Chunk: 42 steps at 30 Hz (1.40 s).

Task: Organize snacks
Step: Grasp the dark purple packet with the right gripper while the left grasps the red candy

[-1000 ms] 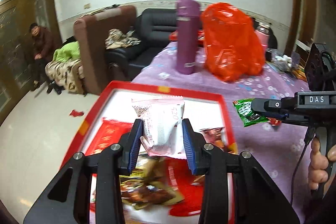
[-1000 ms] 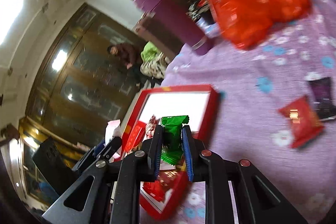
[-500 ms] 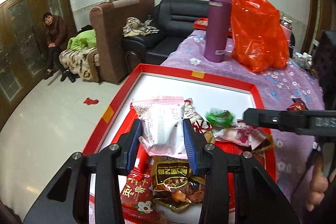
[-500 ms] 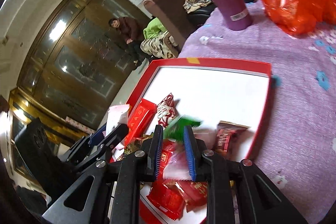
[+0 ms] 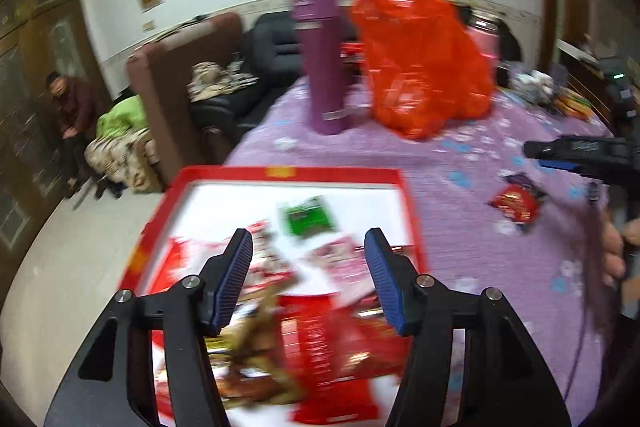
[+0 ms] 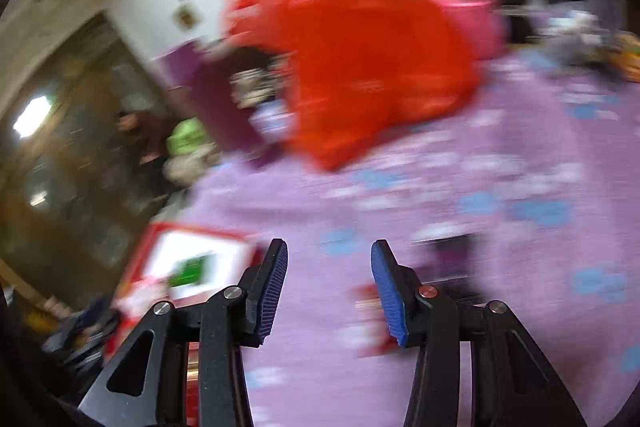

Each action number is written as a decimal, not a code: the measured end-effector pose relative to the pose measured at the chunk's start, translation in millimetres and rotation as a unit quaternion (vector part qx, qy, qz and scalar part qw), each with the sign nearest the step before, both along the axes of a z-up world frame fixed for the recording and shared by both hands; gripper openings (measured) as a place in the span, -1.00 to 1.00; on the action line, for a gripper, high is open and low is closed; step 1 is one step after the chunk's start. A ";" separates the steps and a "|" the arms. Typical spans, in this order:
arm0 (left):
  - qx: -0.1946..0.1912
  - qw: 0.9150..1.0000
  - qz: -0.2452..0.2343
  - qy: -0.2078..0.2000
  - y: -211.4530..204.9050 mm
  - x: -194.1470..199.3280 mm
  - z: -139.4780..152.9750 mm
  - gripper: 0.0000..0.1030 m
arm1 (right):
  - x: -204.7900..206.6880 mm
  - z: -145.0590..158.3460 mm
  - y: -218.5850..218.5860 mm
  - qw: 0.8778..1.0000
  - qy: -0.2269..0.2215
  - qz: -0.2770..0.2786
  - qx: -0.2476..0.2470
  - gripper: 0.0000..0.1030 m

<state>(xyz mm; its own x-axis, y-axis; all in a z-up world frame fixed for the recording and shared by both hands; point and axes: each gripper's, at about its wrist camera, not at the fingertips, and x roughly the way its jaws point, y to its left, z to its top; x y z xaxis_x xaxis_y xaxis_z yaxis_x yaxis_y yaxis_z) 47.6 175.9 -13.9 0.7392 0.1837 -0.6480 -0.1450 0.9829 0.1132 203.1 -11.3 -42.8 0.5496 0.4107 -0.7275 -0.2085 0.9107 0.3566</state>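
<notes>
purple tablecloth (image 5: 460, 227) | left gripper (image 5: 308, 275) spread above red tray (image 5: 288, 173) snacks | right gripper (image 6: 328, 287) spread, red packet (image 6: 368, 319) just beneath

The pink-white packet has been released by the left gripper (image 5: 308, 247), whose jaws are now spread. The green packet (image 5: 309, 215) has been dropped into the red tray (image 5: 288, 171), and the right gripper (image 6: 329, 259), emptied and spread, has been swung over the purple cloth (image 6: 520, 227).

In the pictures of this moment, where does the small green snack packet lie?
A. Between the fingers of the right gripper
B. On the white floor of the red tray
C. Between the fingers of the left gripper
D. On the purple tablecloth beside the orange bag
B: the green snack packet lies flat on the white floor of the red tray, while the left gripper and the right gripper both stand open and empty.
</notes>
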 end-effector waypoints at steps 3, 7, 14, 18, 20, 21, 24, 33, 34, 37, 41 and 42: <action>0.001 1.000 -0.029 0.006 -25.9 10.3 3.7 0.20 | 10.9 -20.5 -16.9 0.999 0.028 -0.012 -0.010 -0.10; -0.009 0.998 -0.053 0.024 -58.2 26.1 3.1 0.20 | 18.5 -34.8 -5.9 0.998 0.042 0.012 -0.041 -0.14; -0.021 0.996 -0.075 0.044 -95.8 39.3 -0.2 0.20 | 16.6 -42.5 10.0 0.993 0.037 0.012 -0.109 -0.26; -0.025 0.995 -0.080 0.057 -110.8 49.4 -4.1 0.20 | 14.7 -40.8 17.4 0.989 0.039 0.025 -0.144 -0.34; -0.027 0.994 -0.081 0.065 -117.9 55.1 -7.5 0.20 | 17.0 -34.7 0.9 0.993 0.057 0.014 -0.100 -0.43; -0.029 0.994 -0.082 0.072 -123.4 60.3 -10.8 0.20 | 17.0 -34.7 0.9 0.993 0.057 0.014 -0.100 -0.49; -0.038 0.992 -0.082 0.089 -137.5 76.2 -18.3 0.19 | 22.6 -24.0 -33.9 0.997 0.068 -0.018 -0.016 -0.54; -0.057 0.987 -0.099 0.116 -182.2 117.1 -40.6 0.19 | 32.5 -23.2 -109.8 0.973 0.109 -0.058 0.197 -0.54; -0.054 0.986 -0.095 0.123 -184.6 120.1 -46.3 0.19 | 32.1 -23.4 -115.4 0.968 0.108 -0.066 0.218 -0.54; -0.056 0.986 -0.090 0.131 -186.3 122.6 -58.1 0.19 | 32.7 -23.8 -119.3 0.966 0.106 -0.077 0.225 -0.54; -0.062 0.984 -0.092 0.136 -186.1 121.1 -68.1 0.19 | 30.6 -24.3 -113.6 0.965 0.110 -0.074 0.225 -0.54; -0.068 0.984 -0.093 0.138 -184.6 121.2 -70.5 0.19 | 30.6 -24.0 -112.3 0.965 0.111 -0.072 0.225 -0.54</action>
